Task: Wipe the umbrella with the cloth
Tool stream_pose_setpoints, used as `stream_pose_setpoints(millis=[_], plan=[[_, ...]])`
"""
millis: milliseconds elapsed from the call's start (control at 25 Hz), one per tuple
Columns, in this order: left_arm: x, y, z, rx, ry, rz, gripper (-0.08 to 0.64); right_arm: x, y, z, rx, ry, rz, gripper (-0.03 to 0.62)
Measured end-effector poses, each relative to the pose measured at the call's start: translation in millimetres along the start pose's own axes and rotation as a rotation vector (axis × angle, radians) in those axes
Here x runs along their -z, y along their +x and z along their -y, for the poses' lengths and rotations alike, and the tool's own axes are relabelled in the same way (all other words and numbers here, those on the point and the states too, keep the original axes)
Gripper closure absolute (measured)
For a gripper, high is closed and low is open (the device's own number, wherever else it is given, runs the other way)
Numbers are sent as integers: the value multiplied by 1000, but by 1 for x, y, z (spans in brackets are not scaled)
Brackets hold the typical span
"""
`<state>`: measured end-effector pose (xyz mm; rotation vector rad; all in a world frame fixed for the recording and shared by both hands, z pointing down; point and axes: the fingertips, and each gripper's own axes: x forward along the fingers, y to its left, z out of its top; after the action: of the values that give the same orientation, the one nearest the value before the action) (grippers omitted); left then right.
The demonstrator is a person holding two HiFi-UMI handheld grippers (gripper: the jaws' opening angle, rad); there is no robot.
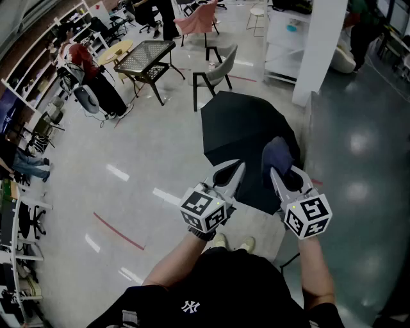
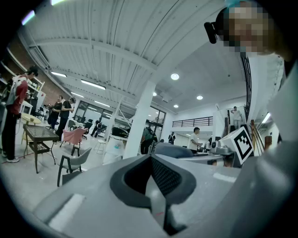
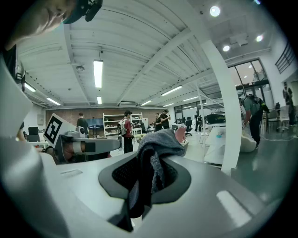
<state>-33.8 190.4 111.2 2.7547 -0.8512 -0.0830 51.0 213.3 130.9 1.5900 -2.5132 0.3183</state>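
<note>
Black shirt cloth (image 1: pixel 211 288) is seen along the bottom edge of the head view, and both forearms are stretched forward from it. Each gripper is carried with its marker cube towards the person. The left gripper (image 1: pixel 239 166) is held with its fingers clenched together, and nothing is caught between them, as is shown plainly in the left gripper view. The right gripper (image 1: pixel 275 172) is held just beside it, and its fingers are clamped on the cloth (image 1: pixel 276 153), a dark blue-grey bundle that is bunched above the fingertips and hangs down between them in the right gripper view. A pair of pale shoes (image 1: pixel 234 242) is seen on the floor (image 1: pixel 128 160) below the grippers. The umbrella (image 1: pixel 240 128) lies beyond the shoes, opened out, with its black canopy spread on the pale glossy floor. The cloth is seen in front of the canopy's right part, though whether the two touch cannot be told. A red tape line (image 1: pixel 118 230) is marked on the floor to the left. Farther off, a grey chair (image 1: pixel 218 72) is set just past the umbrella, a mesh-topped desk (image 1: pixel 146 56) stands to its left, and a white pillar (image 1: pixel 323 45) rises on the right. A pink chair (image 1: pixel 198 18) is placed farthest back.
</note>
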Motion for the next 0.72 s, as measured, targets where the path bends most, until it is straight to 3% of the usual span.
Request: stream_pose_setpoints(millis=[520,720], plan=[[2,5,6,3,0,-15,560,0,0,3,-9,9,-4,512],[3,5,7,7,1,-22,560,-4,-6,7,-21,65,14,509]])
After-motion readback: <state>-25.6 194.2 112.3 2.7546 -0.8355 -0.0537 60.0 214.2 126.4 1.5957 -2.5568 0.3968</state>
